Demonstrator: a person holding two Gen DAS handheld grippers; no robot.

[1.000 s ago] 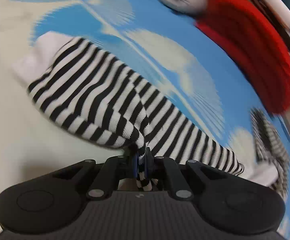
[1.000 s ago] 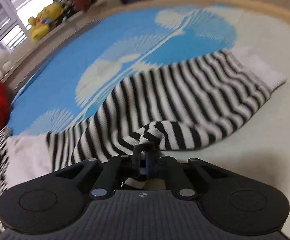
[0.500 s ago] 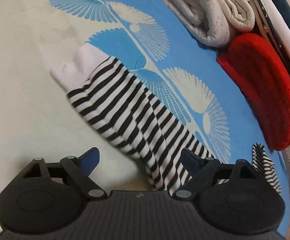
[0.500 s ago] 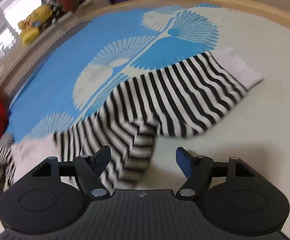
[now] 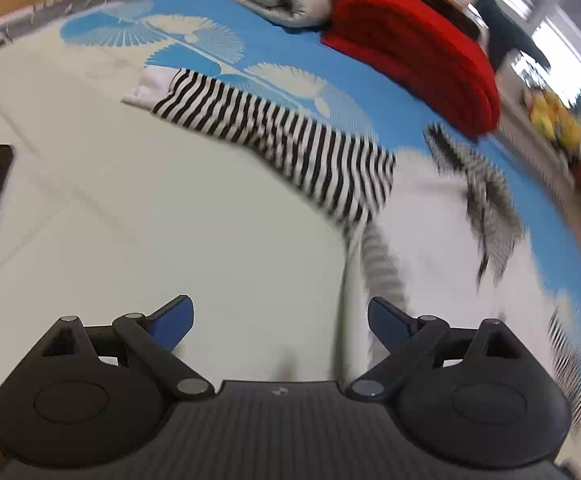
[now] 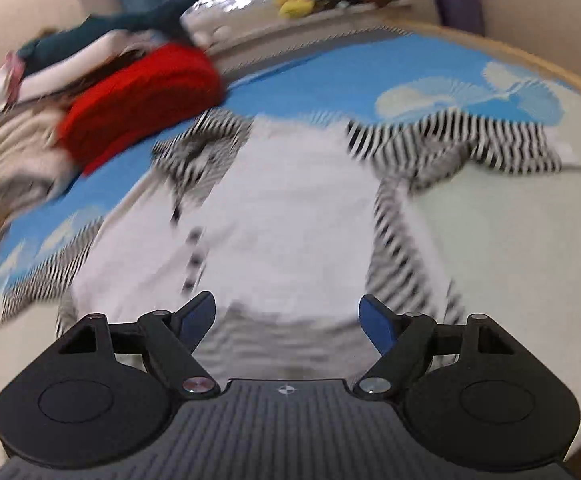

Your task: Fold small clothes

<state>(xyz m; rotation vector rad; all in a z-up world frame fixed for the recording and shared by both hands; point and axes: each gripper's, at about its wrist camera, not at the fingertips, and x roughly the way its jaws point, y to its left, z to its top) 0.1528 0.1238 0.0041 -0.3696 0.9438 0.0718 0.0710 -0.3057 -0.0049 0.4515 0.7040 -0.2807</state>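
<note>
Now both hand-held grippers are opening, empty, above the striped-sleeved shirt.

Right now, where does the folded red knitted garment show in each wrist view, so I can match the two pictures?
Left wrist view: the folded red knitted garment sits upper right, at the far edge of the blue patterned sheet.
Right wrist view: it sits upper left, blurred.
Shared landmark: the black-and-white striped sleeve with a white cuff.
</note>
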